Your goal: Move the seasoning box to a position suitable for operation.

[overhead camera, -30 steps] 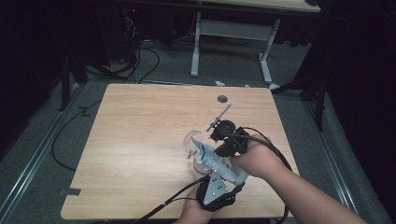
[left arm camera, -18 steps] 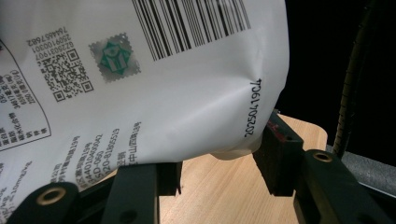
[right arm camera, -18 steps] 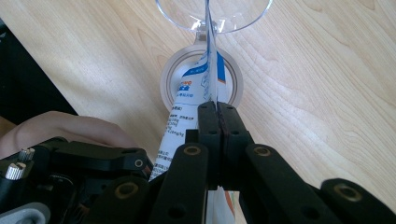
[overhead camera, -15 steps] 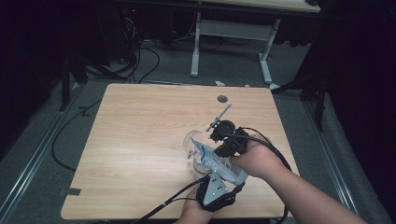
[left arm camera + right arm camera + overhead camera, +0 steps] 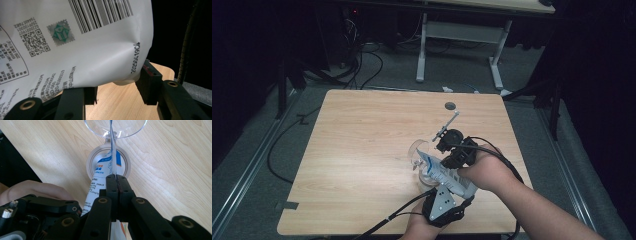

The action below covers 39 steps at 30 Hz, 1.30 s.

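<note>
Overhead, high view: white printed pouch (image 5: pixel 444 174) held over a clear glass (image 5: pixel 418 152) near table's (image 5: pixel 362 150) front edge.
Left gripper view: left gripper (image 5: pixel 116 93) clamped on pouch's bottom; soft, dented film.
Right gripper view: right gripper (image 5: pixel 116 180) pinched on pouch's thin top edge.
Handling: likely light, floppy, slippery; grip at seams.

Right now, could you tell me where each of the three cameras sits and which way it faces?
High view: above the person's side, looking forward and down on the table; both forearms, left tool, right tool.
Left gripper view: on the left tool, facing the white pouch it pinches.
Right gripper view: on the right tool, looking down on the clear container; a hand shows.
Shared: the pouch.
</note>
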Motion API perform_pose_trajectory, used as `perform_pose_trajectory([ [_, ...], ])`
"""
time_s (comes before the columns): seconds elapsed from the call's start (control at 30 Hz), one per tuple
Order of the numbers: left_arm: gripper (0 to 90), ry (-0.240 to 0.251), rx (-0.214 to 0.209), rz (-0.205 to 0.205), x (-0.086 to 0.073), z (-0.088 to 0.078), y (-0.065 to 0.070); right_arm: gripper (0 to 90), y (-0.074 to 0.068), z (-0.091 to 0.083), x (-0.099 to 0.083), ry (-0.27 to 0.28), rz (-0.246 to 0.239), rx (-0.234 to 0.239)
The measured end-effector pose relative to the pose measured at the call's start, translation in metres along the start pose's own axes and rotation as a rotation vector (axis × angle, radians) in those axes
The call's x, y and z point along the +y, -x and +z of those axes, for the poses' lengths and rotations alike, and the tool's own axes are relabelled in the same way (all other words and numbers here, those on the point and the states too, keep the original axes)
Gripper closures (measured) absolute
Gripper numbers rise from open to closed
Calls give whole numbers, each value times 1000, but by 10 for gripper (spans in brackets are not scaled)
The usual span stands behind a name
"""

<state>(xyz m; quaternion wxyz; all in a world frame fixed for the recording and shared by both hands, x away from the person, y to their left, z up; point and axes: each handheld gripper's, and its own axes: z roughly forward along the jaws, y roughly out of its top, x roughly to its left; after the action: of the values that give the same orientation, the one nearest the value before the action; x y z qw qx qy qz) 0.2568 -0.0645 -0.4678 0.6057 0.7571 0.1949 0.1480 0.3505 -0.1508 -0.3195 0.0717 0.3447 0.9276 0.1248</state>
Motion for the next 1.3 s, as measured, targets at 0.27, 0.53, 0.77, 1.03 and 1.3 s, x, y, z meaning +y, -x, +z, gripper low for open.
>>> perform_pose_trajectory([
  [0.27, 566, -6, -1, 15, -4, 0, 2, 896, 0, -1, -3, 5, 7, 4],
  [0.53, 565, -26, -5, 35, -11, 0, 5, 896, 1, 0, -10, -1, 12, 14],
  [0.77, 565, -38, -7, 57, -16, -2, 5, 896, 1, 2, -13, -3, 15, 22],
  [1.03, 563, -48, -9, 62, -23, -6, 4, 896, -1, 2, -15, -13, 9, 29],
  [1.3, 563, -56, -12, 59, -29, -6, 2, 895, 0, 0, -20, -14, 25, 31],
])
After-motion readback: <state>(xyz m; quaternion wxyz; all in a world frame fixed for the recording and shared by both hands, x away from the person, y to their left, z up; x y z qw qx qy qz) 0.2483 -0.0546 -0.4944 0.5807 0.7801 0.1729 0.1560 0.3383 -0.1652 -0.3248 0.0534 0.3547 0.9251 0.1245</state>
